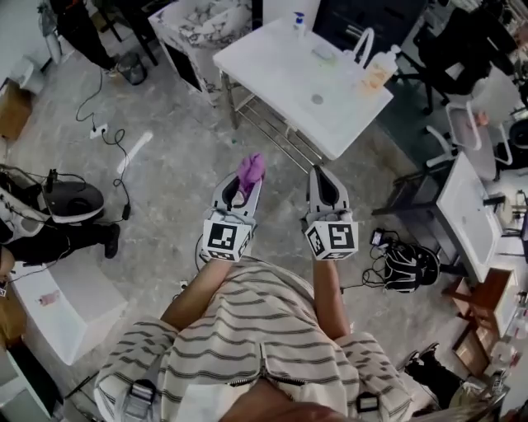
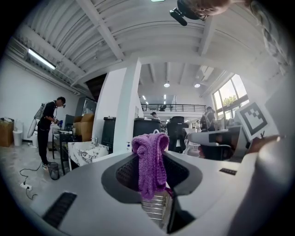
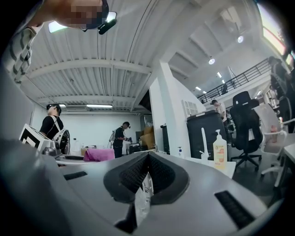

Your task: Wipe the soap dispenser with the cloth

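Observation:
A purple cloth (image 1: 251, 168) sticks out of my left gripper (image 1: 246, 183), which is shut on it. In the left gripper view the cloth (image 2: 151, 161) hangs folded over the closed jaws. My right gripper (image 1: 320, 173) is beside it, shut with nothing in it, and its jaws (image 3: 147, 159) meet in the right gripper view. Both point level over the floor towards a white sink table (image 1: 272, 62). A soap dispenser (image 1: 379, 71) with an orange label stands at that table's far right corner, well beyond both grippers. The right gripper view shows the dispenser (image 3: 220, 151) ahead to the right.
A white faucet (image 1: 363, 45) rises beside the dispenser, and a small blue-capped bottle (image 1: 299, 22) stands at the table's back. A marble sink (image 1: 202, 25), cables (image 1: 107, 136), a white box (image 1: 70, 309), black bags (image 1: 404, 265) and a second sink (image 1: 470, 210) surround the floor.

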The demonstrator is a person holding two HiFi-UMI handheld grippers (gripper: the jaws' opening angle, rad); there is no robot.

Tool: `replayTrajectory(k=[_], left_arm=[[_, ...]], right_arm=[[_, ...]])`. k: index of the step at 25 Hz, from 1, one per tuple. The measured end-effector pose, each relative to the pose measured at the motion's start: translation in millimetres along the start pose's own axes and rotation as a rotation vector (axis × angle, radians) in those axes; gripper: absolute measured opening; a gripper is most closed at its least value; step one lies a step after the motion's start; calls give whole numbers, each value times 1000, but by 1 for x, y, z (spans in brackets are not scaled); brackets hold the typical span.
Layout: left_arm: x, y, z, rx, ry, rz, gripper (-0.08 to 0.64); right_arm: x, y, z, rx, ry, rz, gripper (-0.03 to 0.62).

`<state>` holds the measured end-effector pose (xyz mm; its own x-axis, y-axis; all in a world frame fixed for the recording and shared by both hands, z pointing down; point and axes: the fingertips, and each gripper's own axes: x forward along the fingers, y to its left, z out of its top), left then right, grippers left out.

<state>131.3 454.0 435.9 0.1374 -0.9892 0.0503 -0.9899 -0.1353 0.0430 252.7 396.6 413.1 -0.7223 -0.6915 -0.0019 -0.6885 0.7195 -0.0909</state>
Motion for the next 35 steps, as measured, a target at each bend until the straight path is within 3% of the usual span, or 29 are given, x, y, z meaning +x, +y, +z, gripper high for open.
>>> replayTrajectory(k=[8, 16, 26, 35], left_arm=[[137, 108, 39, -16, 41, -159, 120], [213, 173, 47, -40, 49, -287, 120], [291, 192, 39, -84, 64, -286, 120], [410, 209, 41, -4, 90, -281, 120]], right_arm=[[169, -22, 42, -9, -7, -110, 9], [255, -44, 41, 9, 12, -223, 9], [300, -91, 21, 15, 51, -261, 9], [399, -175, 15, 47, 59, -266, 9]])
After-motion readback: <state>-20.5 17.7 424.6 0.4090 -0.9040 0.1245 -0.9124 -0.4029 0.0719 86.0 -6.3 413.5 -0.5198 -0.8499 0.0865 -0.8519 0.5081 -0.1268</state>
